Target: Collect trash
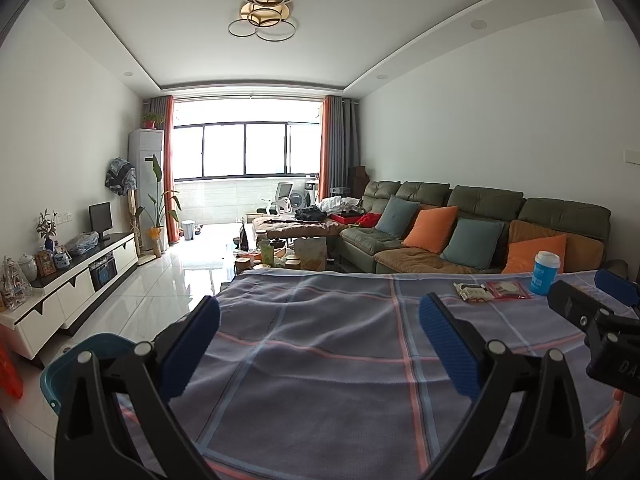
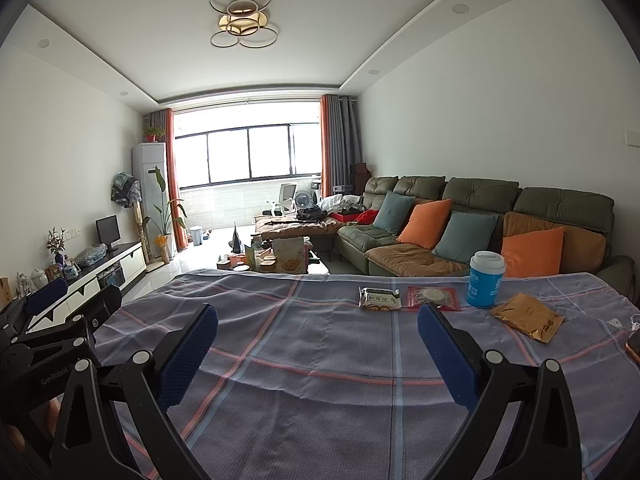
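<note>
Trash untouched on the plaid cloth (image 1: 320,360) in the left wrist view: white wrapper (image 1: 472,292), red packet (image 1: 508,290) and blue cup (image 1: 545,273) far right, teal bin (image 1: 72,364) low left, left gripper (image 1: 320,344) spread wide, empty. From the right wrist: same three items plus gold packet (image 2: 527,317) ahead, right gripper (image 2: 318,354) likewise agape, empty. Apparently nothing collected yet; all four pieces left.

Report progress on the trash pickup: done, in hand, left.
Done: nothing visibly collected. In hand: nothing; the left gripper and right gripper are both open and empty above the plaid tablecloth. Left: the green snack wrapper, red packet, blue cup and gold wrapper. The teal bin waits at the table's left.
</note>
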`<state>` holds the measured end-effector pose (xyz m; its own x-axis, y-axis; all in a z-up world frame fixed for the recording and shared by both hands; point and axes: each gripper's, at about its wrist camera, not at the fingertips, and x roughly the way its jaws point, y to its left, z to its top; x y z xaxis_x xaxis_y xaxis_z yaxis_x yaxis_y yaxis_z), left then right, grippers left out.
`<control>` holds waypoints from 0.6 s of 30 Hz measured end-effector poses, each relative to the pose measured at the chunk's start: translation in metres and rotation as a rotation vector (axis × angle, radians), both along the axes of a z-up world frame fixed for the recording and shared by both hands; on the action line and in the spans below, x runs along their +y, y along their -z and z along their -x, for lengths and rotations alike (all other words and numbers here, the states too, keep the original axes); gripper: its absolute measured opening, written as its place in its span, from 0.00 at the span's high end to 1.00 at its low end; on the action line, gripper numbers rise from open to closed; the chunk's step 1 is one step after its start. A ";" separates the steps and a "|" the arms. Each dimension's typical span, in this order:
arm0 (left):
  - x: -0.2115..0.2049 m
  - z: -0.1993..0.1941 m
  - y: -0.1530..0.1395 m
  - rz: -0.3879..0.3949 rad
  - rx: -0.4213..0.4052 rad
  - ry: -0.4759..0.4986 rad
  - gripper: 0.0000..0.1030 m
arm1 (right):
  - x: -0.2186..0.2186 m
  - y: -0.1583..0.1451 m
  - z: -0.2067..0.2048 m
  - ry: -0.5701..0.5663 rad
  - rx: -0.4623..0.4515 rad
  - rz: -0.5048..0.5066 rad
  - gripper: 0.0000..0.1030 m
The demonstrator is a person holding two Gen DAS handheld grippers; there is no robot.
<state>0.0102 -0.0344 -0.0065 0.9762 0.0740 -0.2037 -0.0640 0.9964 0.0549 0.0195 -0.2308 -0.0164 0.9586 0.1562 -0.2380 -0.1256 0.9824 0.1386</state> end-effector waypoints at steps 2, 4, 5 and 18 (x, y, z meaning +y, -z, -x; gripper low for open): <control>0.000 0.000 0.000 0.000 0.002 0.000 0.03 | 0.000 0.000 0.000 0.001 0.000 -0.001 0.04; 0.000 -0.001 0.001 0.000 0.002 -0.001 0.03 | 0.000 0.000 -0.001 0.001 0.002 0.001 0.04; -0.001 -0.001 0.001 -0.001 0.003 0.000 0.03 | 0.000 0.000 0.000 0.003 0.001 0.002 0.04; -0.001 -0.002 0.001 -0.001 0.004 0.000 0.03 | -0.001 -0.001 -0.001 0.003 0.004 0.003 0.04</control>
